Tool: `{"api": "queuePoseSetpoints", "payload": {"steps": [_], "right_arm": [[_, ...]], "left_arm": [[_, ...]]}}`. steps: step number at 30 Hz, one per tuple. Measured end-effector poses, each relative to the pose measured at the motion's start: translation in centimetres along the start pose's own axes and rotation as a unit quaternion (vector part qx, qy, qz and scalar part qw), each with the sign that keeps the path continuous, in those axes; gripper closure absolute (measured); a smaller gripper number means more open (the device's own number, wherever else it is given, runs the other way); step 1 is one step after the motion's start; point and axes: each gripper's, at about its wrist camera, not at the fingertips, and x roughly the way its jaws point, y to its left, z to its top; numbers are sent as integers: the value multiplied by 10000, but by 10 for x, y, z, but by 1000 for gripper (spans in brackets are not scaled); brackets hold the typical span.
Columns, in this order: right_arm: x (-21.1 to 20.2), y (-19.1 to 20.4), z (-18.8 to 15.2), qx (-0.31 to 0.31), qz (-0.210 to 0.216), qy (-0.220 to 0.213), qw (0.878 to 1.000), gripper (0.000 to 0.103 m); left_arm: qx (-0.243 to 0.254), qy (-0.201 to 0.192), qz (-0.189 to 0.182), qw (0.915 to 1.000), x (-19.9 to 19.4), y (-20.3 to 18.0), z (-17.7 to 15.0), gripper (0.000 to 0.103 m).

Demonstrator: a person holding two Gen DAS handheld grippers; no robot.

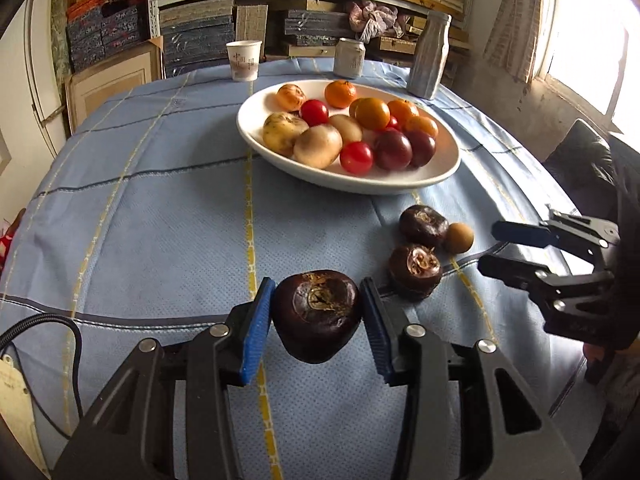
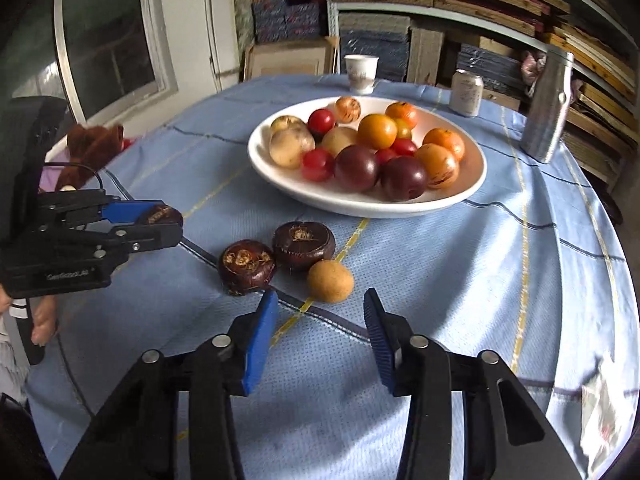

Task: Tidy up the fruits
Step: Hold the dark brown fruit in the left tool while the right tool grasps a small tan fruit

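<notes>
Shelves of stacked boxes (image 1: 192,36) back a table under a blue checked cloth (image 1: 152,208). On it sits a white bowl (image 1: 400,184) filled with tomatoes, oranges, potatoes and dark plums. Nearer lies a loose group: two dark water chestnuts (image 2: 304,245) (image 2: 247,266) touching, with a small tan fruit (image 2: 330,281) beside them. The left gripper (image 1: 317,312) pinches a third water chestnut (image 1: 317,320) between its blue pads, raised off the cloth. The right gripper (image 2: 320,304) is spread, holding nothing, with the tan fruit just ahead of its tips.
</notes>
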Motion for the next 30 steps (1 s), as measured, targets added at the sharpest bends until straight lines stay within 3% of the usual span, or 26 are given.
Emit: {"api": "queuePoseSetpoints", "payload": {"steps": [11,21,30], "right_arm": [[18,-10,7,194,260,94,9994,71],[22,-13,9,249,235,129,9993,73],[12,-16,6,325,201,-74,9992,73]], "left_arm": [[42,78,-106,9999,4,-1,-1,60],[90,137,-49,9999,8,-3,-1,60],[265,-111,208,9994,-2,-9,-1,60]]}}
